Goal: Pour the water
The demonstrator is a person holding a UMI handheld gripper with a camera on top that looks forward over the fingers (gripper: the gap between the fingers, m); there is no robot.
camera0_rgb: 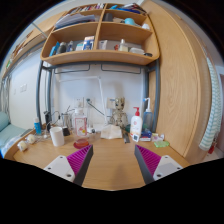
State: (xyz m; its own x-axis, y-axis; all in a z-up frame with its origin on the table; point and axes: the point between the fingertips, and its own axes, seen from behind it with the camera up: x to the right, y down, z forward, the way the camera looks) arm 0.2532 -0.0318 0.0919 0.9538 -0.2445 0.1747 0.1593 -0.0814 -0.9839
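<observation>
My gripper (pixel 114 166) is open and empty, low over the wooden desk (pixel 112 160), with its magenta pads (pixel 80 158) wide apart. Bare desk lies between the fingers. Well beyond them, at the back of the desk, stands a clear jug-like container (pixel 80 125) with something orange in it. A white cup (pixel 57 137) stands to its left, nearer to me. A white bottle with a red cap (pixel 136 124) stands at the back right.
A wooden shelf (pixel 100 55) with bottles and boxes hangs over the desk. Small items crowd the back edge: a blue cup (pixel 38 128), a red item (pixel 110 131) and a green thing (pixel 160 143). A wooden panel (pixel 185 80) stands at the right.
</observation>
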